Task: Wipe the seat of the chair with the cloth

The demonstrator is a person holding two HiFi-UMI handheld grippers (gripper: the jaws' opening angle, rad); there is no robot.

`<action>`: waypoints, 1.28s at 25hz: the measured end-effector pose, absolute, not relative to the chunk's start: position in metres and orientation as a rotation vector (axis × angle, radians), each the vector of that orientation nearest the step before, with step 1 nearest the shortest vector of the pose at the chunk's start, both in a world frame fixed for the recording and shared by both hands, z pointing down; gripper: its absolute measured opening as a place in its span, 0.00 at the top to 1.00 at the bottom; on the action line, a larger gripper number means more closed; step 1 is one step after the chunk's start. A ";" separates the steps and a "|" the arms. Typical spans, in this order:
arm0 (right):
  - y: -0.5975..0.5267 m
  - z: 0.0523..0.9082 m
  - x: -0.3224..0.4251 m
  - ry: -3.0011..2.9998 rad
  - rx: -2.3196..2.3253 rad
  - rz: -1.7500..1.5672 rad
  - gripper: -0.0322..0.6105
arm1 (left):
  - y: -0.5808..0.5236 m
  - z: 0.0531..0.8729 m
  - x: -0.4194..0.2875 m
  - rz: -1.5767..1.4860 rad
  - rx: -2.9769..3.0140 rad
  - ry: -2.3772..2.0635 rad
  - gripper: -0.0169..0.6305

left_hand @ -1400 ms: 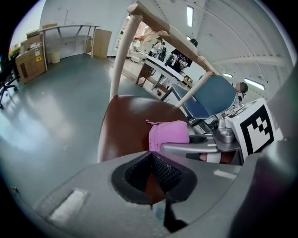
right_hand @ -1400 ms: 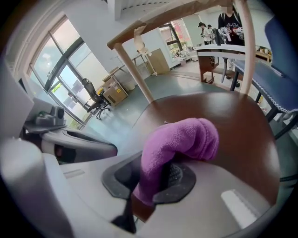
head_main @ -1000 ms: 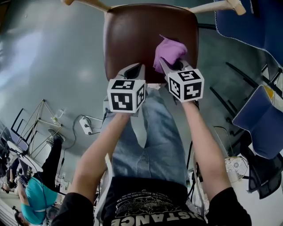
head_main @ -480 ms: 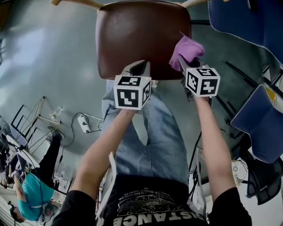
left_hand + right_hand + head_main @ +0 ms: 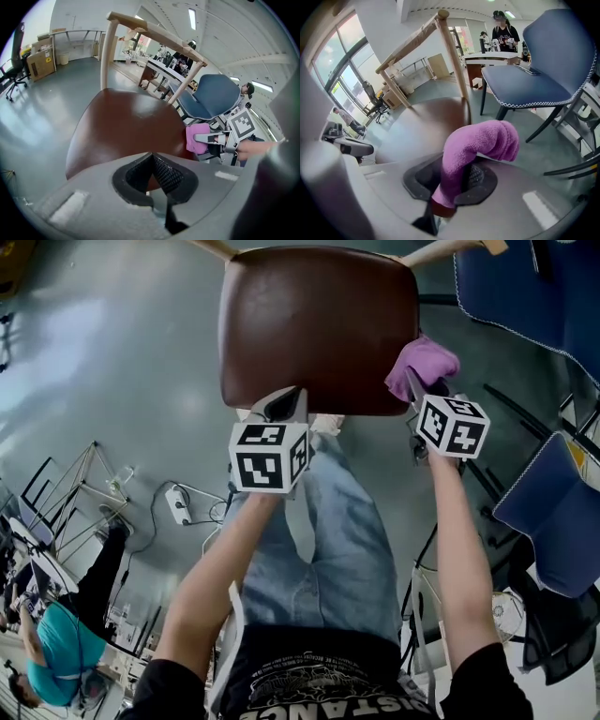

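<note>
Head view: right tool (image 5: 413, 382) pinches the purple cloth (image 5: 427, 360) just beside the right front corner of the brown chair seat (image 5: 314, 324), while left tool (image 5: 287, 405), jaws pressed together on nothing, sits over the seat's front edge.

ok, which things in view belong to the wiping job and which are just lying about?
Job: brown chair seat; purple cloth, clamped in the right gripper; left gripper, shut and empty, over the seat's near edge.
Lying about: blue chairs; white power strip; metal stand; bystander in teal.
</note>
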State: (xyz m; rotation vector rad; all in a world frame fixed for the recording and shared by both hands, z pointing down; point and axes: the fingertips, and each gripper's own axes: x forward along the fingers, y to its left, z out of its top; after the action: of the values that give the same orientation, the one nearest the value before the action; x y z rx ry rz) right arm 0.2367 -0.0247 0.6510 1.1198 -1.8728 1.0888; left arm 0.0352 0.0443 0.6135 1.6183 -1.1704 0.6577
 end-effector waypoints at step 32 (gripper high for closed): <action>0.078 0.635 -0.120 -2.154 0.711 1.047 0.85 | 0.104 0.622 -0.150 0.690 1.580 -1.193 0.98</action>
State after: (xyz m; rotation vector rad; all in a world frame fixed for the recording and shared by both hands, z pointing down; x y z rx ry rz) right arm -0.1205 0.0781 0.6351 0.7110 -2.1541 1.0465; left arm -0.1499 0.1042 0.6217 1.5801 -1.1934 0.6896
